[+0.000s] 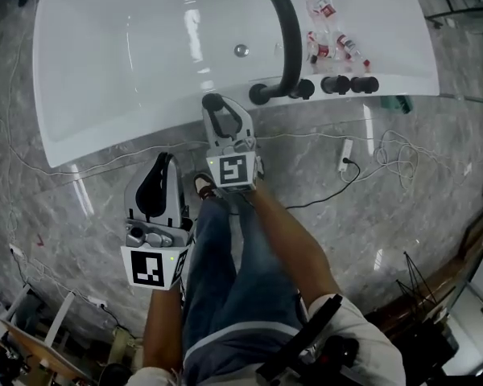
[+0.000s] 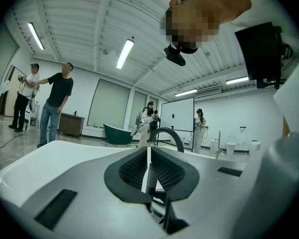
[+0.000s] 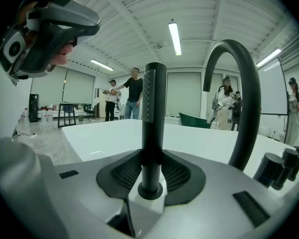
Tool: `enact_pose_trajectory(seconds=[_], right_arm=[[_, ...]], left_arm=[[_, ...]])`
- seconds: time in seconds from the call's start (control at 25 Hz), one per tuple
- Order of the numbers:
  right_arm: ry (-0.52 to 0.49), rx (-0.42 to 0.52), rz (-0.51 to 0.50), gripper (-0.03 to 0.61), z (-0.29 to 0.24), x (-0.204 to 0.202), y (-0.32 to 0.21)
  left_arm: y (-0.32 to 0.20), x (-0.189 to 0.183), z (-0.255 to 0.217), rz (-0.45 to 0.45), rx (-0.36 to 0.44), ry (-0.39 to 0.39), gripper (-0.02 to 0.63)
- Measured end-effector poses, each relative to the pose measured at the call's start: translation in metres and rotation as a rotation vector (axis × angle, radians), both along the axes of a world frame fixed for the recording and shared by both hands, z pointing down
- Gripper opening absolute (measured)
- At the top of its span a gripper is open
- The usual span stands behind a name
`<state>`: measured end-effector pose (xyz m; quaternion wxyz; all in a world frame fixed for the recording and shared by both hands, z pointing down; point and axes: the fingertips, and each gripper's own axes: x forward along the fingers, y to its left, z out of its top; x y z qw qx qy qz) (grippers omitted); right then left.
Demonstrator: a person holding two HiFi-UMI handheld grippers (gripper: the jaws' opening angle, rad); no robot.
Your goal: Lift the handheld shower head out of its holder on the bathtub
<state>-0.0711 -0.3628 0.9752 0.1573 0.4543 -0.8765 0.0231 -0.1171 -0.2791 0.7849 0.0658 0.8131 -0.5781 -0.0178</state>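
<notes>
The handheld shower head is a slim black wand standing upright, its foot in a round black collar on the white bathtub rim. My right gripper is shut on its lower shaft. From above, only the wand's top shows past the right gripper at the tub's near rim. My left gripper hangs lower left over the floor, away from the tub. Its jaws are pressed together on nothing.
A tall black arched faucet stands just right of the wand, with three black knobs beyond it. Several bottles lie on the tub's far corner. A power strip and cables trail over the marble floor. Other people stand far off.
</notes>
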Motion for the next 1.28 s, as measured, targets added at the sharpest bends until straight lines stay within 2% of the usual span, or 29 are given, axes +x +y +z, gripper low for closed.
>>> enact_pose_trajectory(seconds=[0.12,0.48,0.64,0.76,0.88,1.0,1.16,1.28], right_arm=[[0.020,-0.016,-0.011,0.124,-0.002,-0.003,0.006],[-0.012,0.031,-0.043,0.124,-0.033,0.009,0.016],[-0.028,0.072,-0.069,0.124,-0.073,0.007,0.021],[-0.036,0.092,-0.089,0.124,-0.132,0.005,0.028],[-0.076,0.121,-0.112,0.124,-0.225,0.000,0.038],[-0.252,0.113,-0.045,0.124,-0.344,0.003,0.057],[-0.264,0.101,-0.049,0.124,-0.519,0.005,0.109],[-0.247,0.097,-0.070,0.124,-0.642,0.005,0.130]], left_arm=[[-0.003,-0.003,0.006,-0.010,-0.009,-0.006,0.018],[-0.028,-0.009,0.026,-0.055,-0.017,-0.034,0.018],[-0.038,-0.020,0.021,-0.088,-0.030,-0.045,0.018],[-0.043,-0.030,-0.007,-0.108,-0.048,-0.064,0.017],[-0.041,-0.043,-0.070,-0.122,-0.052,-0.081,0.017],[-0.022,-0.049,-0.163,-0.113,-0.037,-0.072,0.018],[0.025,-0.056,-0.324,-0.093,-0.013,-0.039,0.017],[0.036,-0.056,-0.445,-0.072,0.032,-0.023,0.017]])
